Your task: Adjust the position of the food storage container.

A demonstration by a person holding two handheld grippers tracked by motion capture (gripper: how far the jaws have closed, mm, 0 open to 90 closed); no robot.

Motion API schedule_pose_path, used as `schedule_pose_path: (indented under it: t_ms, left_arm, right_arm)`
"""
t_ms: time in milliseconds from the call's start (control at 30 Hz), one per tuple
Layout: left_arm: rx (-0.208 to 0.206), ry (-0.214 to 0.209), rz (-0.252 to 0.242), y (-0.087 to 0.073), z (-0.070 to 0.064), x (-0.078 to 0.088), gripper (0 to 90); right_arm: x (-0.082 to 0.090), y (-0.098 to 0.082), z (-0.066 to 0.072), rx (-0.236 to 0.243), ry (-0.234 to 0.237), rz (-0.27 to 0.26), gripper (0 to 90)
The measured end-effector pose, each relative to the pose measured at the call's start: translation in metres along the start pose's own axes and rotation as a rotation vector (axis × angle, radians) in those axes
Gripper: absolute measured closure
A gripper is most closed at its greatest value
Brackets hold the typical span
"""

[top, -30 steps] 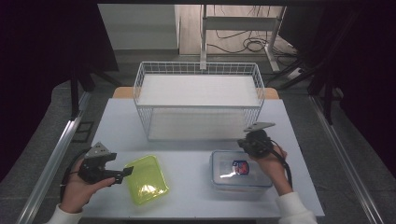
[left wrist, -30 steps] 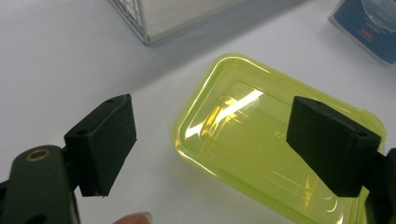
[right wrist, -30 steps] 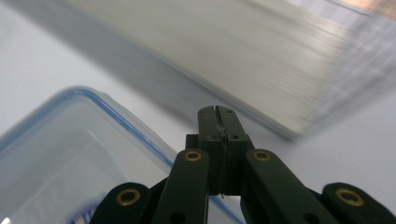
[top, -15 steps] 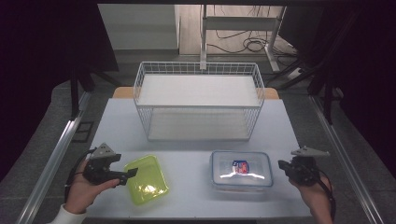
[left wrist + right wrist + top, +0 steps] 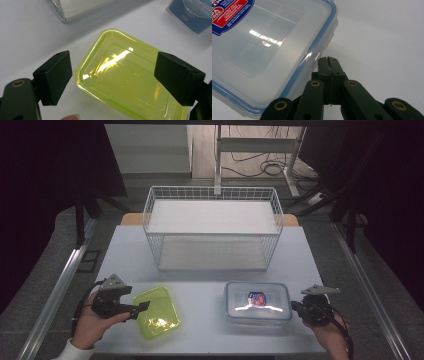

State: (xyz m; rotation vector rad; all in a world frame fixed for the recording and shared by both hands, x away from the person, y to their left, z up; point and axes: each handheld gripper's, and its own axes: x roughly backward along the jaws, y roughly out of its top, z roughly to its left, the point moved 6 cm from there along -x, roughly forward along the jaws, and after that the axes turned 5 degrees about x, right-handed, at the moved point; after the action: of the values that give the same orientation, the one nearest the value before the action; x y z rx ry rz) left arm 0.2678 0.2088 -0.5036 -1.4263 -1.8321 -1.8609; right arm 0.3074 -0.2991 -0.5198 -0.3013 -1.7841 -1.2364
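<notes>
On the pale grey table, in front of the white wire basket, you are holding your left gripper wide open over the empty yellow-green plastic tub, gripping nothing. Your right gripper is sitting fully closed just beside the clear blue-rimmed lidded box, its red label reading "FREE".

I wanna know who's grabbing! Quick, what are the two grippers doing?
Left gripper: open, over the green container.
Right gripper: shut, holding nothing, beside the clear box.

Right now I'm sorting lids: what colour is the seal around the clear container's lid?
Blue, on the clear container's lid; right gripper view shows it best.
</notes>
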Motion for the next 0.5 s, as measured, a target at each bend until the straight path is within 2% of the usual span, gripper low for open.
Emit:
schedule_pose_path:
  t_ms: [133,167,200,233,267,333,500]
  left_arm:
    - [-0.003,-0.001,0.002,0.000,-0.001,-0.001,15.0]
    - [-0.004,-0.002,0.003,0.000,-0.002,-0.001,15.0]
    - [-0.004,-0.002,0.003,0.000,-0.002,-0.001,15.0]
    - [-0.003,-0.006,0.004,0.000,-0.003,-0.002,15.0]
    - [-0.003,-0.006,0.004,0.000,-0.003,-0.002,14.9]
    - [-0.004,-0.009,0.006,0.000,-0.004,-0.004,14.8]
    - [-0.003,-0.018,0.006,0.000,-0.005,-0.005,14.8]
  right_arm:
    - [-0.003,0.002,0.006,0.007,0.023,0.002,89.1]
    - [-0.006,0.003,0.014,0.024,0.036,0.011,89.0]
    - [-0.006,0.003,0.014,0.024,0.036,0.011,89.0]
    - [-0.011,0.005,0.023,0.043,0.051,0.020,89.1]
    - [-0.011,0.005,0.023,0.043,0.051,0.020,89.1]
    - [-0.018,0.010,0.034,0.071,0.061,0.025,89.0]
    - [-0.023,0.016,0.042,0.080,0.070,0.014,89.0]
